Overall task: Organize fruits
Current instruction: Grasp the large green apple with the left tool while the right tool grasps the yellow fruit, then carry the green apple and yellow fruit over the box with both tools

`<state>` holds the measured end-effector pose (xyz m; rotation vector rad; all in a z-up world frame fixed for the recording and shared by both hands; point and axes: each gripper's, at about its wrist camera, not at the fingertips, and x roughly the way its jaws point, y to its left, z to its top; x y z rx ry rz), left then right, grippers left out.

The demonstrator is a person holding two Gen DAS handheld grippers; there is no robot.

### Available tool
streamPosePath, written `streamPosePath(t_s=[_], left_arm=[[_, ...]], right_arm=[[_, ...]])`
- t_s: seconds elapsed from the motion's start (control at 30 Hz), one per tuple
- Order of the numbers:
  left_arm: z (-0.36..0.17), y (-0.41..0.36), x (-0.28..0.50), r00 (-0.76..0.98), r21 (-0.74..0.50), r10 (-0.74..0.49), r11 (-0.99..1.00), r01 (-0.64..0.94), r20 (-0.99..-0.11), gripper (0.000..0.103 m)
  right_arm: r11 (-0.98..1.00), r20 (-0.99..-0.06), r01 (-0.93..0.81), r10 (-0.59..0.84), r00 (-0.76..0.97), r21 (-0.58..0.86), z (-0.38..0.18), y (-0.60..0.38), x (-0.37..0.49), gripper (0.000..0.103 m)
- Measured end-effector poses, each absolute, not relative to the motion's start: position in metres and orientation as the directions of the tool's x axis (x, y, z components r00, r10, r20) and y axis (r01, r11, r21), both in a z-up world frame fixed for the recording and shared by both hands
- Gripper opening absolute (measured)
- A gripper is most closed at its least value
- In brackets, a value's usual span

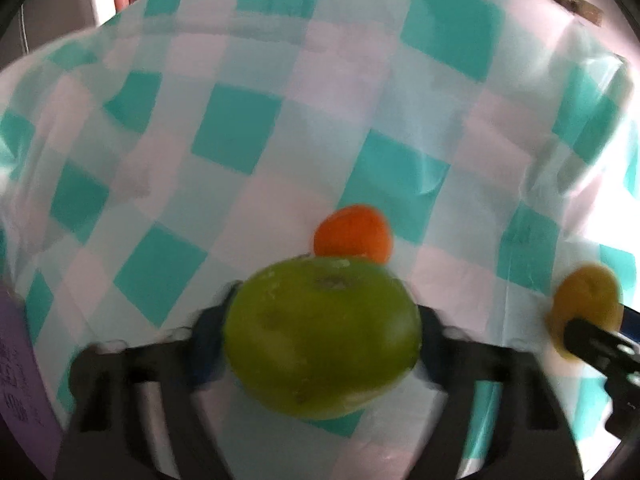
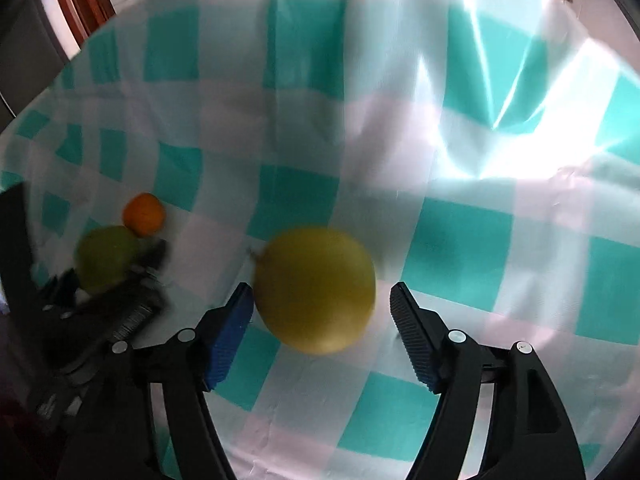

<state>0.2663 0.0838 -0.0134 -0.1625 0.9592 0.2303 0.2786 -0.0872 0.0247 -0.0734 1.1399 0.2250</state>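
The left tool point(image 1: 322, 336) grips a green apple point(image 1: 322, 340) beside an orange point(image 1: 352, 234). The right tool point(image 2: 322, 300) spreads wide around a yellow fruit point(image 2: 316, 290), left pad touching, above the checkered counter point(image 2: 460, 240).

The left gripper point(image 1: 322, 332) clamps a green apple point(image 1: 322, 338) between its fingers, above a teal-and-white checked cloth point(image 1: 240, 128). An orange point(image 1: 352, 234) lies on the cloth just beyond the apple. A yellow fruit point(image 1: 586, 304) sits near the right edge, with the right gripper's dark finger point(image 1: 596, 344) crossing it.
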Motion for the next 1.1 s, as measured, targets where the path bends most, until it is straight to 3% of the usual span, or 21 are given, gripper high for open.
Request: streamPosePath(t_s=[0.4,0.5,0.63,1.1], left_arm=[[-0.011,0.095,0.241,0.57,-0.074,0.091,0.963,-0.26,-0.817,0.069],[-0.011,0.094,0.235,0.574,-0.081,0.079,0.965,-0.249,-0.815,0.069],[-0.011,0.097,0.235,0.574,-0.089,0.061,0.969,-0.229,-0.817,0.069],[0.027,0.089,0.171,0.568,-0.122,-0.014,0.981,-0.152,-0.823,0.069]], right_arm=[[0.963,-0.902,-0.266,0.151,0.405,0.042,-0.003,-0.042,0.308,0.073],[0.961,-0.893,-0.277,0.103,0.439,-0.025,-0.003,-0.036,0.306,0.063],[0.955,-0.87,-0.291,0.1,0.483,-0.052,-0.004,-0.038,0.29,0.062],[0.979,-0.872,-0.167,0.18,0.455,0.115,0.039,-0.117,0.183,0.062]])
